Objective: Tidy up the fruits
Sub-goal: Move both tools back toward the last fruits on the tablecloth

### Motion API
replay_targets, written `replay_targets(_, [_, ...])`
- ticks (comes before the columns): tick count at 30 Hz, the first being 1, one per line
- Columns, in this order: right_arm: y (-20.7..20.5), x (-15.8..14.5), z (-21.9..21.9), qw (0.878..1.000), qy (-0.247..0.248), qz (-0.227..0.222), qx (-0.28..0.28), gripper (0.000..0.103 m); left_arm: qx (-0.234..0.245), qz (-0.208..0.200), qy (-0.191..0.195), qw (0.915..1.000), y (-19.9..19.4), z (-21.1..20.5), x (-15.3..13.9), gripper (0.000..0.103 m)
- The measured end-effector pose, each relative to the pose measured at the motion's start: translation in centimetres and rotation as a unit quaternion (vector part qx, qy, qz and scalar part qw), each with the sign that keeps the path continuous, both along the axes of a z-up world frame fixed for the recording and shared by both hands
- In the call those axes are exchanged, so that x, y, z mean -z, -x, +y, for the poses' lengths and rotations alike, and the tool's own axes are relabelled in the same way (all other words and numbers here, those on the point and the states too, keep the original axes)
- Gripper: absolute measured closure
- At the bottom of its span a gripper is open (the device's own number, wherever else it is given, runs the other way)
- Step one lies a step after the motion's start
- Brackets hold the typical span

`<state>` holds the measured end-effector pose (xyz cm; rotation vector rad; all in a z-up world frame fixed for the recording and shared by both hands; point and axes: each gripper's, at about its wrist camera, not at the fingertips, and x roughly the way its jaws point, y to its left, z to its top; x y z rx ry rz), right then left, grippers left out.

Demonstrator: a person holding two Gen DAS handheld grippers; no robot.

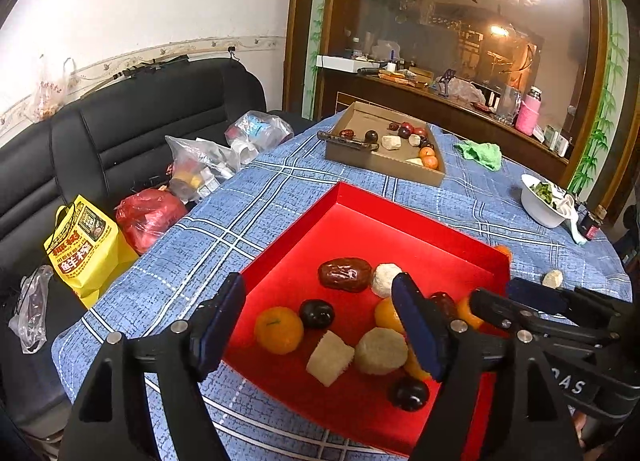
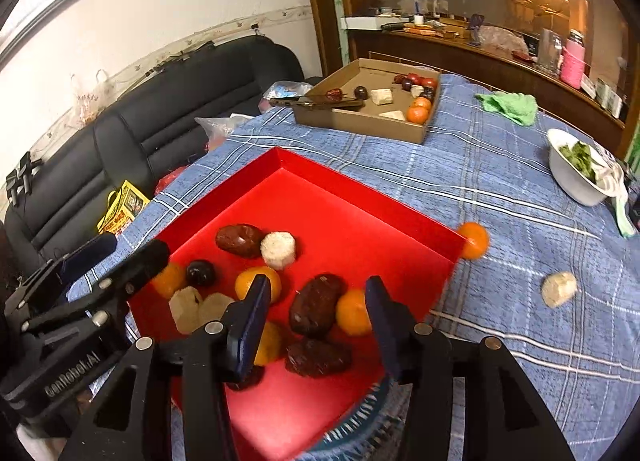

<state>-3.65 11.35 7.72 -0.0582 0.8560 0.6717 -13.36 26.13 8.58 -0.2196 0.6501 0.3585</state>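
A red tray [image 1: 360, 197] on the blue checked tablecloth holds several fruits: oranges, dark plums, brown dates and pale peeled chunks. My left gripper [image 1: 320, 329] hangs open above the tray's near left part, over a dark plum [image 1: 317, 313] and an orange [image 1: 279, 329], touching neither. My right gripper [image 2: 318, 325] is open over the tray's near right part. A brown date [image 2: 316, 309] lies in the tray between its fingers, which do not press on it. Outside the tray's right corner lie an orange [image 2: 474, 240] and a pale chunk [image 2: 559, 289].
A cardboard box [image 2: 360, 125] with more fruit stands at the far side, a phone [image 1: 348, 141] on its edge. A green cloth [image 2: 508, 107] and a white bowl [image 2: 572, 181] of greens sit at the right. A black sofa [image 1: 140, 129] with bags lies beyond the table's left edge.
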Motion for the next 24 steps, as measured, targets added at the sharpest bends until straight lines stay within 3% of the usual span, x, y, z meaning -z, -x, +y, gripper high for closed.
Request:
replay_targets(6, [-0.2,-0.3,-6.0,0.998,-0.013,-0.009,0.061,0.049,-0.018,-0.021,0.007,0.9996,1.4,0.4,-0.9,0.024])
replay_targets(11, [-1.2,0.8,-9.2,0.995,-0.040,0.031,0.089,0.049,-0.018,-0.025,0.018,0.9994,1.2,0.1,-0.8,0.022])
replay_targets(14, [-2.1,2.0,-8.5,0.993,-0.063,0.067,0.076,0.049,-0.007,-0.020,0.015,0.9997,1.0,-0.5,-0.5,0.022])
replay_targets(18, [-2.8,3.4,-5.7,0.993,-0.055,0.090,0.052,0.049,-0.004,-0.018,0.015,0.9997,0.9,-0.6,-0.4,0.022])
replay_targets(24, [-3.9,3.5,-2.1,0.996,-0.031,0.081,0.037,0.045,-0.013,-0.020,0.026,0.9994,0.9,0.2,-0.1,0.022])
